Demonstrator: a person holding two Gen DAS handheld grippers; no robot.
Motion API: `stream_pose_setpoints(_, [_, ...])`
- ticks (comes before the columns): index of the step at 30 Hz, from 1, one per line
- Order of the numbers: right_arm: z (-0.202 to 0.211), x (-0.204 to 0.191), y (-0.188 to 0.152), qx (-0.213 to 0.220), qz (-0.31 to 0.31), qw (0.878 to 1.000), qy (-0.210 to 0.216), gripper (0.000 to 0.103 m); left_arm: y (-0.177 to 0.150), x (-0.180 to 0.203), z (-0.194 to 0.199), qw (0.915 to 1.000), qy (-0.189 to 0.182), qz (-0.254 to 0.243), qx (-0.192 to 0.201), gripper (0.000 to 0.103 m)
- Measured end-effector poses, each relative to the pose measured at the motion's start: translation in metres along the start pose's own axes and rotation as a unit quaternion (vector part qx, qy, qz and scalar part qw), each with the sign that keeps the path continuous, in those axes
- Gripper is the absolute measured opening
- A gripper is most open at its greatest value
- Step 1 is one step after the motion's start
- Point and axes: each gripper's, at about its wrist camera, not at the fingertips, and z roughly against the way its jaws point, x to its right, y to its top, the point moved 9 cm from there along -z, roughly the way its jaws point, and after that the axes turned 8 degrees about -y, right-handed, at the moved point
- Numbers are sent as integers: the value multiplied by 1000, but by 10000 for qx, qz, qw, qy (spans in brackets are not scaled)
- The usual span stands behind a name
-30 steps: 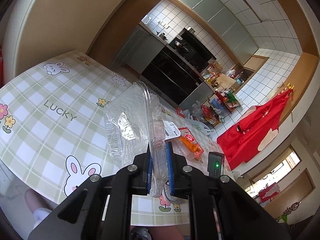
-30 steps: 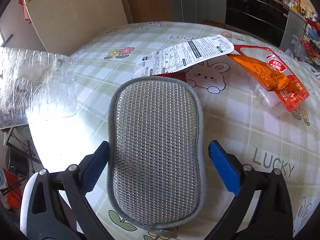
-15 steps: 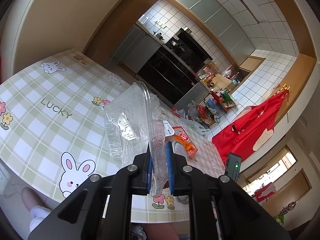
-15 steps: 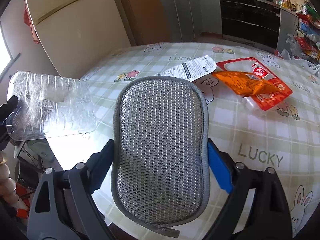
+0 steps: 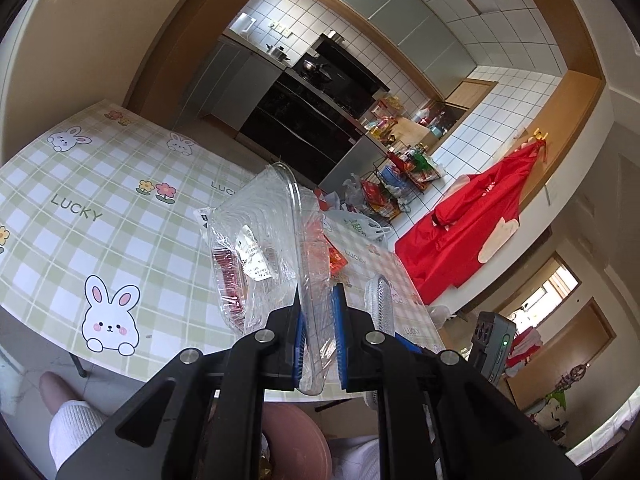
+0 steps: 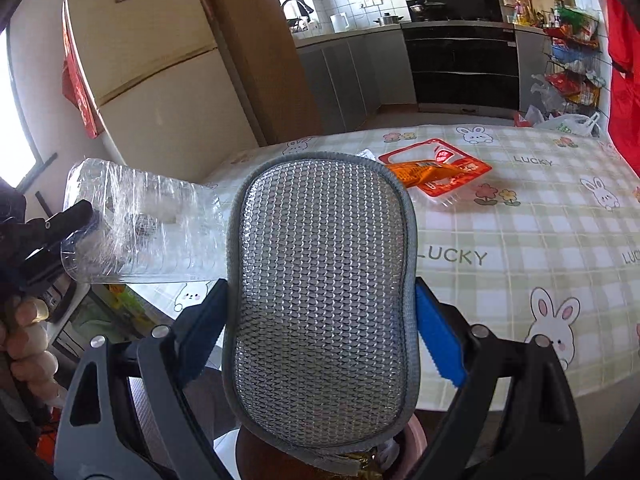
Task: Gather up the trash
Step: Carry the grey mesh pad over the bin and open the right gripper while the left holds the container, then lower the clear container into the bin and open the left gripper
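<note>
Above the table's (image 5: pixel 120 216) near edge, the left gripper (image 5: pixel 318 332) clamps its fingers on a clear plastic container (image 5: pixel 260 248), held in the air. Beside it, the right gripper (image 6: pixel 320 320) grasps a gray mesh scrubbing pad (image 6: pixel 320 300); an orange wrapper (image 6: pixel 434 172) lies on the table.

My round table wears a green-and-white checked oilcloth (image 6: pixel 560 216) printed with white rabbits, small flowers and the word LUCKY. Beyond it I see a cream 2-door fridge (image 6: pixel 160 60) at the left wall, grey kitchen cabinets (image 6: pixel 348 76) under a counter with a white kettle (image 6: pixel 339 22), and a black built-in oven unit (image 6: pixel 460 64). A wire rack crammed with bright packets (image 5: pixel 404 184) stands near a red garment hanging on the white wall (image 5: pixel 472 232).
</note>
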Motion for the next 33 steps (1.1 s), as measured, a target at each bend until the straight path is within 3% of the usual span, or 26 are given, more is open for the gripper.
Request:
stream_pose_setpoints(13, [82, -13, -32, 259, 108, 9996, 41, 87, -37, 69, 37, 9989, -268, -373, -63, 13])
stream_pose_setpoints(19, [87, -27, -40, 197, 297, 9992, 191, 89, -43, 77, 45, 9987, -296, -422, -57, 13])
stream_pose_setpoints(27, [74, -44, -65, -283, 546, 9975, 338, 96, -47, 69, 36, 9988, -269, -348, -206, 13])
stream_pose_setpoints(33, [73, -28, -55, -32, 281, 9995, 111, 97, -55, 59, 22, 9987, -259, -227, -386, 13])
